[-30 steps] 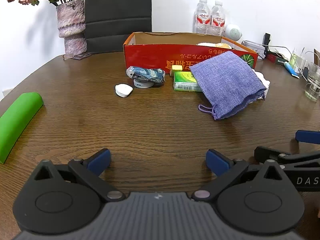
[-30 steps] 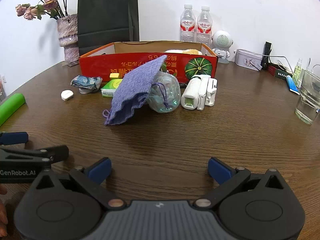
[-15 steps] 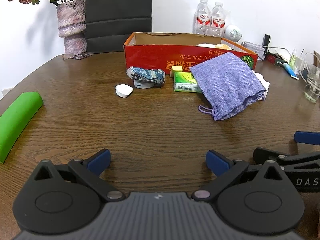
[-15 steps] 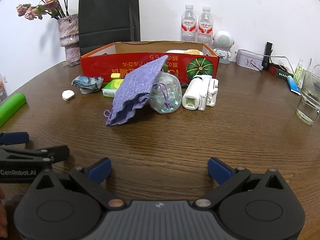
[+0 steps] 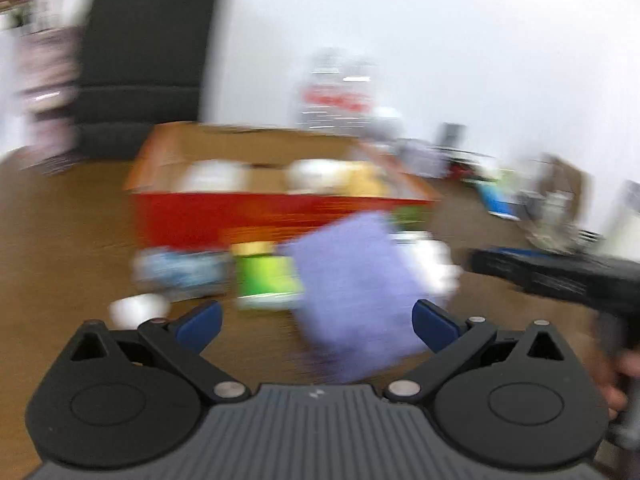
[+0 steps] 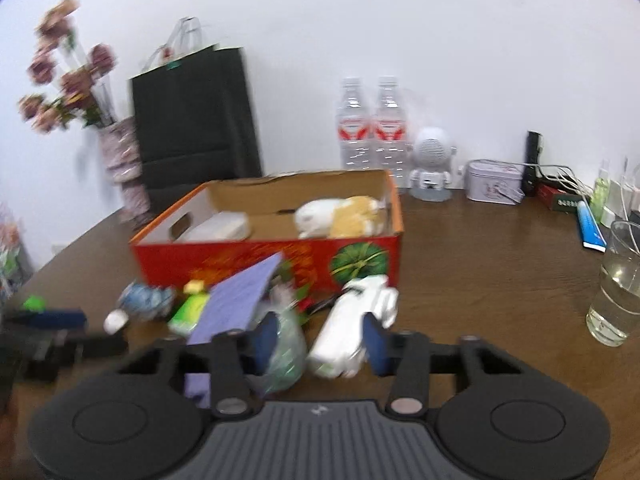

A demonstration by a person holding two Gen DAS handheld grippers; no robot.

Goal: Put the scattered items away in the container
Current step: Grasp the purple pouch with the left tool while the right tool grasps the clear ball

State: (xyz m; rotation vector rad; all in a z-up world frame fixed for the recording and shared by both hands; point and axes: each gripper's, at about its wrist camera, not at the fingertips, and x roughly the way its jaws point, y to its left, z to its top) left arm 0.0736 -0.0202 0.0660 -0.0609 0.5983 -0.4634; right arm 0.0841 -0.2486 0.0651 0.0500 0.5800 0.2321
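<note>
My right hand-held gripper [image 6: 320, 344] has its blue pads [image 6: 265, 340] drawing together, partway closed, with nothing pressed between them; beyond the gap, whether inside it I cannot tell, lie a clear crinkled bag [image 6: 286, 354] and a white device [image 6: 352, 320]. My left hand-held gripper [image 5: 316, 322] stands wide apart and empty, its view badly smeared.

Just ahead of both, a purple cloth pouch [image 6: 236, 300] leans over the clear bag on the worktop [image 6: 480, 280]. Left of the pouch sit a green packet [image 6: 190, 308], a small yellow block [image 6: 195, 286], a blue-and-white wrapped bundle [image 6: 146, 300] and a small white oval piece [image 6: 116, 322]. All these scattered items lie outside, close against the front wall of the red cardboard box [image 6: 240, 258].

Inside the box are a white carton [image 6: 222, 226] at the left and a white and tan soft thing [image 6: 340, 216] at the right.

Behind the box stand a black paper bag [image 6: 192, 120], a vase of pink flowers [image 6: 120, 160], two water bottles [image 6: 370, 128], a small white robot figure [image 6: 432, 168] and a tin [image 6: 494, 186]. At the right edge of the worktop stands a glass of water [image 6: 616, 284].
</note>
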